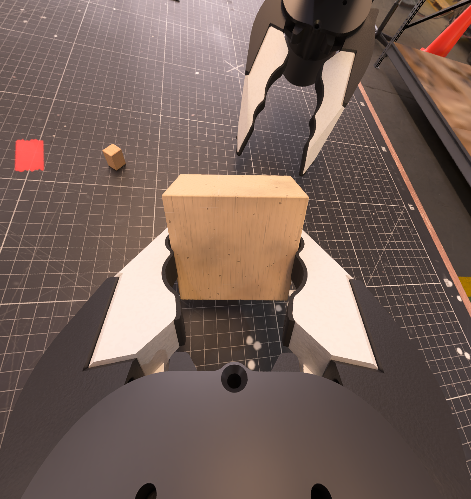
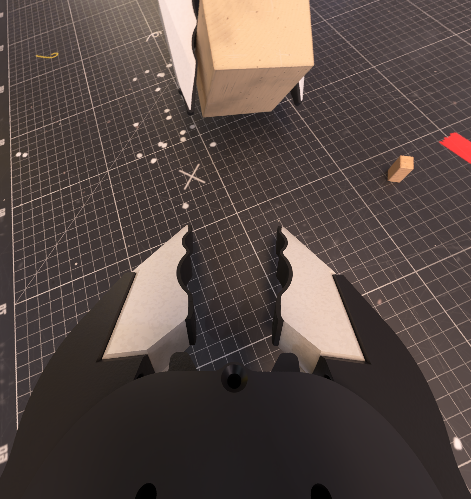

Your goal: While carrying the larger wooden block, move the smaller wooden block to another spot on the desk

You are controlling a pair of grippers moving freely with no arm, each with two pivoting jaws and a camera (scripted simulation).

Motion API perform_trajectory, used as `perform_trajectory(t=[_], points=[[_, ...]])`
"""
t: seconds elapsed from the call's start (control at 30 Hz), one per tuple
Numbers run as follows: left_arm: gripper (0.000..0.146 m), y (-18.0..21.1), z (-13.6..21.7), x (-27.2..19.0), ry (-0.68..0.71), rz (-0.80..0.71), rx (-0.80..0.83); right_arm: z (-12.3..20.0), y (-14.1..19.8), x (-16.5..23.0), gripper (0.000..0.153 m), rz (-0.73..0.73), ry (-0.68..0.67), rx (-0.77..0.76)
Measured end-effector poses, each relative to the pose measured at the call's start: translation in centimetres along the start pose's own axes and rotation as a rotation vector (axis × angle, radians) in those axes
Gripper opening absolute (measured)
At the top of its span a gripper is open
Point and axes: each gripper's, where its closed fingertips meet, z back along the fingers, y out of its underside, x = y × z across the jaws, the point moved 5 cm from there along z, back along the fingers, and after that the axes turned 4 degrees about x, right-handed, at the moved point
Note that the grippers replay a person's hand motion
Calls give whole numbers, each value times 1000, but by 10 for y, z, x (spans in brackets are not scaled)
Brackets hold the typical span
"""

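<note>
My left gripper (image 1: pixel 234 237) is clenched on the larger wooden block (image 1: pixel 233 243): both fingers press its side faces, and the block juts forward past the fingertips. In the right wrist view the same block (image 2: pixel 253 59) is seen from the other side with my left gripper's white fingers (image 2: pixel 179 54) flanking it; its lower end looks clear of the mat, though I cannot be sure of the gap.

My right gripper (image 2: pixel 234 229) is released, its jaws spread with nothing but bare mat between them. In the left wrist view it (image 1: pixel 269 164) hangs tips-down just beyond the big block, near the mat's right edge as that view shows it.

The cutting mat (image 1: pixel 94 243) is dark with a white grid and covers the desk; a brown strip of desk edge (image 1: pixel 418 189) runs alongside it. A white chalk cross (image 2: pixel 191 176) lies on the mat straight ahead of my right fingertips, between them and the carried block.

The smaller wooden block (image 2: pixel 400 169) rests on the mat well apart from both grippers, off to the right of my right gripper and farther out. From the left wrist view it (image 1: pixel 114 156) sits ahead and to the left of the carried block. Just past it lies a patch of red tape (image 1: pixel 29 155), closer to that far side of the mat.
</note>
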Motion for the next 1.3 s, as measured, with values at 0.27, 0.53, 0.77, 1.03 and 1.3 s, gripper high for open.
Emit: perform_trajectory(t=[0.27, 0.53, 0.77, 1.03, 1.3], points=[[87, 2, 1, -2, 27, 19, 15, 13, 5, -16, 65, -63, 132, 16], [87, 5, 4, -4, 54, 29, 26, 1, 1, -28, 78, -31, 132, 12], [87, 6, 6, -3, 33, 18, 35, -7, -5, -23, 83, -9, 85, 16], [87, 7, 16, 3, -5, 25, 17, -13, -7, 1, 99, 34, 67, 32], [87, 8, 30, 9, -40, 44, -25, -30, -18, 22, 97, 103, 14, 33]])
